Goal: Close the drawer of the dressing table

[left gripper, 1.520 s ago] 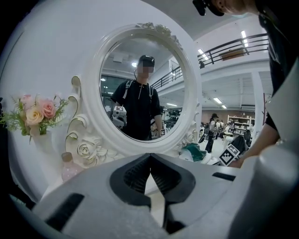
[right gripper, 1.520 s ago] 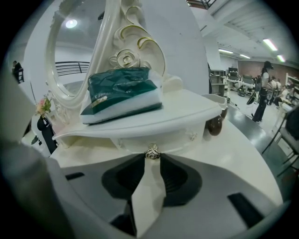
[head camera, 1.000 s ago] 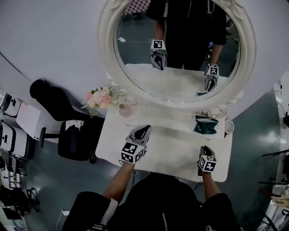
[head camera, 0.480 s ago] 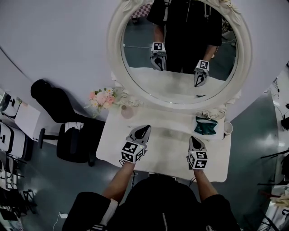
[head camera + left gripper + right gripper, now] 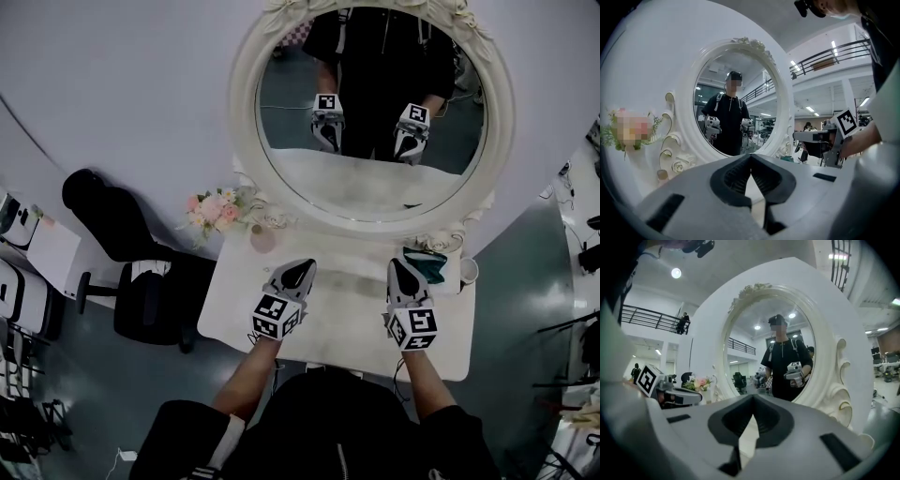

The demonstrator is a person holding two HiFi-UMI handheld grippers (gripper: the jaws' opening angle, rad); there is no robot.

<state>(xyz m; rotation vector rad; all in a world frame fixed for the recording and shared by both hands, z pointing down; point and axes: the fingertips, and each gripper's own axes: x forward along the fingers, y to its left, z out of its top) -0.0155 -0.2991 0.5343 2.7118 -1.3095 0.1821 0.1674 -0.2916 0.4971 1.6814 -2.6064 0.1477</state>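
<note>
Drawer is hidden in every view, probably under the bench's (image 5: 342, 328) 6 o'clock edge, behind the person's body. It is likely a stiff, light box on runners, best pushed flat at mid-front so it won't jam. Left tongs (image 5: 302, 268) and right tongs (image 5: 401, 266) hover over the bench, pressed together and empty, pointing to 12 o'clock. A second ago the right tongs sat at the 5 o'clock edge; now they are up level with the left.

The white dressing table (image 5: 337, 323) is seen from above, set against a grey wall, its flat top backed by an oval mirror (image 5: 375, 187) in a carved white frame; its drawer cannot be made out
</note>
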